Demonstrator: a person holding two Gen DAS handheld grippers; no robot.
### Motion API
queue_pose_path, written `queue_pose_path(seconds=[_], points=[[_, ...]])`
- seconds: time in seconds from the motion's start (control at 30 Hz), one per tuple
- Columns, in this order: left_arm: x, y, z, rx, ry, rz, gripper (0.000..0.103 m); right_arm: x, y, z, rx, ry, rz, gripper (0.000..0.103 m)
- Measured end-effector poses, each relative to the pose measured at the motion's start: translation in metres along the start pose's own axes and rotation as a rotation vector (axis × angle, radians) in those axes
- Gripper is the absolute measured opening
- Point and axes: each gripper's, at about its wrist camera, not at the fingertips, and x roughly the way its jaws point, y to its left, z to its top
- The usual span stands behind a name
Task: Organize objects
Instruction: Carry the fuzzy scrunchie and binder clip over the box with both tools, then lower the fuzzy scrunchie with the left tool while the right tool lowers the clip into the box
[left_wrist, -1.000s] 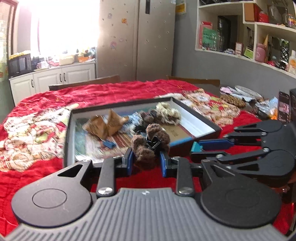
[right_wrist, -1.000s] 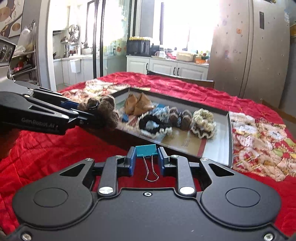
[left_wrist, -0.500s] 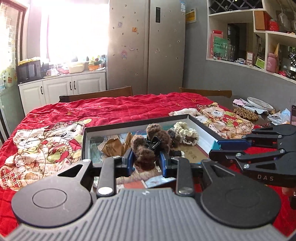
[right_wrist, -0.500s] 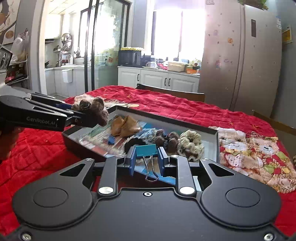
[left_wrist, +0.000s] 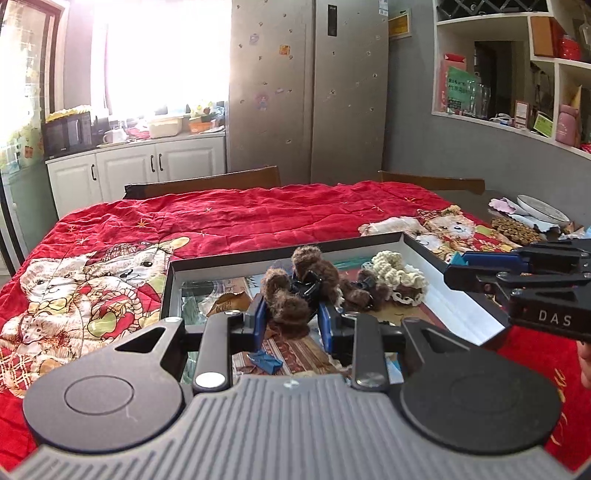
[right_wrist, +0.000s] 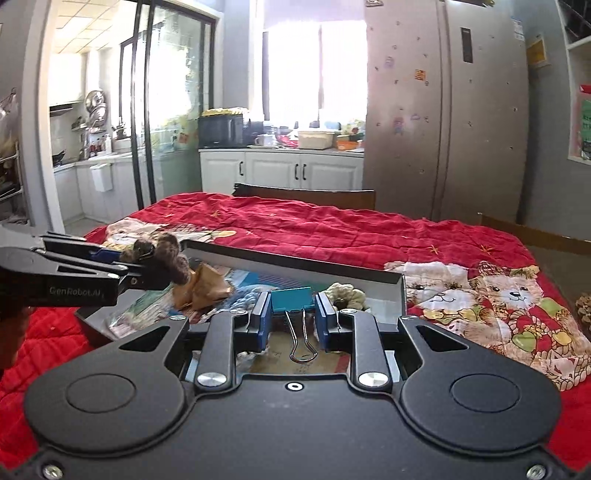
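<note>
Grippers both lifted and carried forward since a second ago, now hanging over the near part of the shallow dark-rimmed tray (left_wrist: 436, 254) rather than short of its near edge; more of the kitchen and fridge (left_wrist: 308, 92) visible behind. Left gripper (left_wrist: 291, 317) clamped, blue pads pressed on a brown fuzzy hair claw clip (left_wrist: 291, 295), same hold as before, clip raised above the tray floor. Right gripper (right_wrist: 293, 317) clamped on a teal binder clip (right_wrist: 291, 297), wire handles hanging down toward the camera, same hold as before, clip above the tray's near right part. Inside the tray: cream scrunchie (left_wrist: 397, 271) toward the far right corner, another brown fuzzy piece (left_wrist: 364, 291) just left of it, crumpled brown paper packet (left_wrist: 227, 304) toward the left side, small blue item (left_wrist: 266, 360) near the front edge. Tray resting on a red quilt (left_wrist: 258, 214) printed with bears. Tray's near rim hidden under both gripper bodies; printed paper lining the tray floor too blurred to read. From the left wrist view, right gripper (left_wrist: 456, 260) seen from the side at the tray's right edge, its clip showing only as a teal sliver. Part of a hand (left_wrist: 585, 363) cut off at that view's right border. Items on the wall shelves hard to make out.
</note>
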Motion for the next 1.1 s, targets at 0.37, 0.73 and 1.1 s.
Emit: queue_pose_path(seconds=[0.37,0.73,1.1], points=[[0.028,0.001,-0.002,-0.003,0.023,0.036,0.033,0.034,-0.010,-0.005,0.043,0.037,-0.033,0.024],[0.041,0.001,-0.009,0.008,0.053,0.044,0.033,0.058,-0.015,-0.019,0.053,0.097,-0.055,0.024],[0.050,-0.001,-0.014,0.024,0.072,0.043,0.033,0.069,-0.013,-0.026,0.042,0.132,-0.062,0.024]])
